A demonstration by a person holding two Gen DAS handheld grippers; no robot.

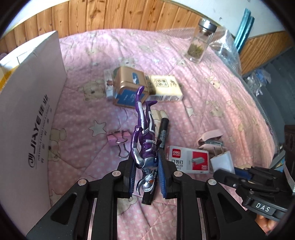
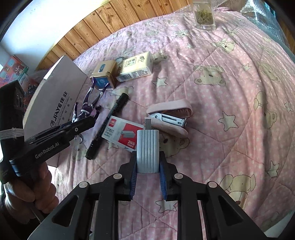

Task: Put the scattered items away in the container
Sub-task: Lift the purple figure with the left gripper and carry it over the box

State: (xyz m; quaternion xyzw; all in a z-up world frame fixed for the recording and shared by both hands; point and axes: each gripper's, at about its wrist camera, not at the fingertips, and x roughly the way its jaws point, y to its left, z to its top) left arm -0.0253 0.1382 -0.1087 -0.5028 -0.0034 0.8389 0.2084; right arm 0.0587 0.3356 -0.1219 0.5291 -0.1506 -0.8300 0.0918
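My left gripper (image 1: 146, 167) is shut on a purple and silver action figure (image 1: 144, 133), holding it head-down above the pink quilt; it also shows in the right wrist view (image 2: 86, 109). My right gripper (image 2: 148, 166) is shut on a white plug charger (image 2: 148, 151), seen in the left wrist view (image 1: 221, 162). The white cardboard box (image 1: 31, 118) stands at the left. On the quilt lie a black marker (image 2: 108, 125), a staples box (image 2: 123, 134), a pink stapler (image 2: 169, 118), a pink binder clip (image 1: 118, 139), a gold tin (image 1: 129, 86) and a cream packet (image 1: 166, 88).
A glass jar (image 1: 200, 40) with green leaves stands at the far right of the bed. Clear plastic wrap (image 1: 225, 46) lies beside it. Wood panelling (image 1: 110, 16) runs behind the bed. The bed's right edge drops to a dark floor.
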